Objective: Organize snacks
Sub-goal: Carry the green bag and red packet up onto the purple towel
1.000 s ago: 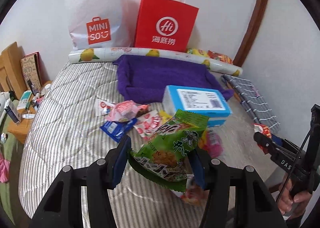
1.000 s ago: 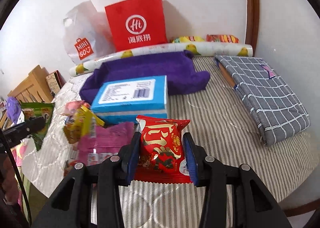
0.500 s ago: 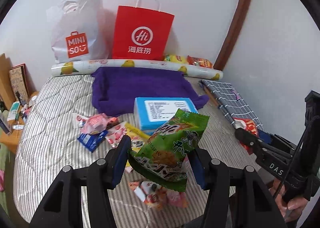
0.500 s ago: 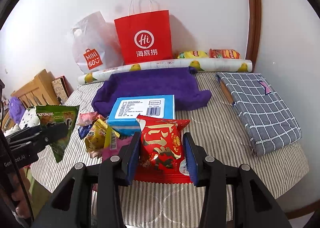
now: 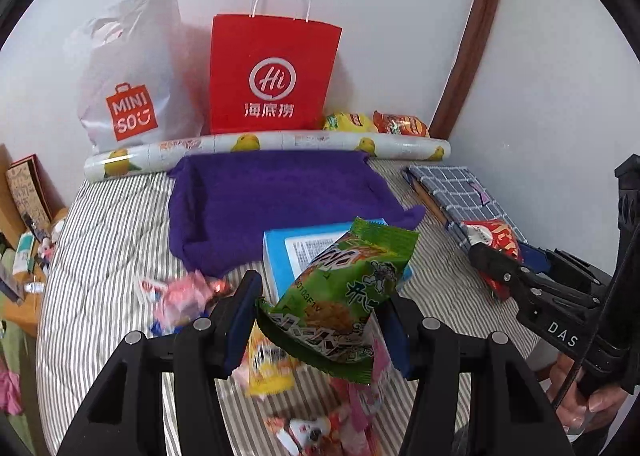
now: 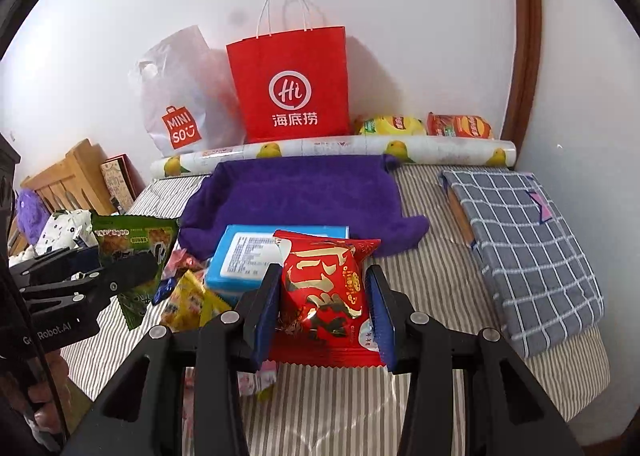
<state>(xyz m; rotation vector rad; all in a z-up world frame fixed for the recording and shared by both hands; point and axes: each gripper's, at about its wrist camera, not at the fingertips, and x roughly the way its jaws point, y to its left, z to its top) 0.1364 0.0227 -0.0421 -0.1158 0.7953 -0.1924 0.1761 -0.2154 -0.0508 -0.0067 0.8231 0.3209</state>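
My left gripper [image 5: 320, 320] was clamped on the green snack packet [image 5: 344, 296], its pads pinching the lower sides so the bag stood tilted up clear of the bed [image 5: 104, 240]. My right gripper [image 6: 324, 308] was closed the same way around the red snack packet [image 6: 324, 292], held upright above the striped cover. I judged both were lifted like this for carrying off the loose pile [image 6: 188, 296] of small snacks, which lay at about eight o'clock of the blue box [image 6: 256, 252]. The purple towel [image 5: 276, 199] spread at twelve o'clock, with the red paper bag [image 5: 272, 71] and white plastic bag [image 5: 132, 75] behind it, seemed the likely sorting spots, though I could not tell which.
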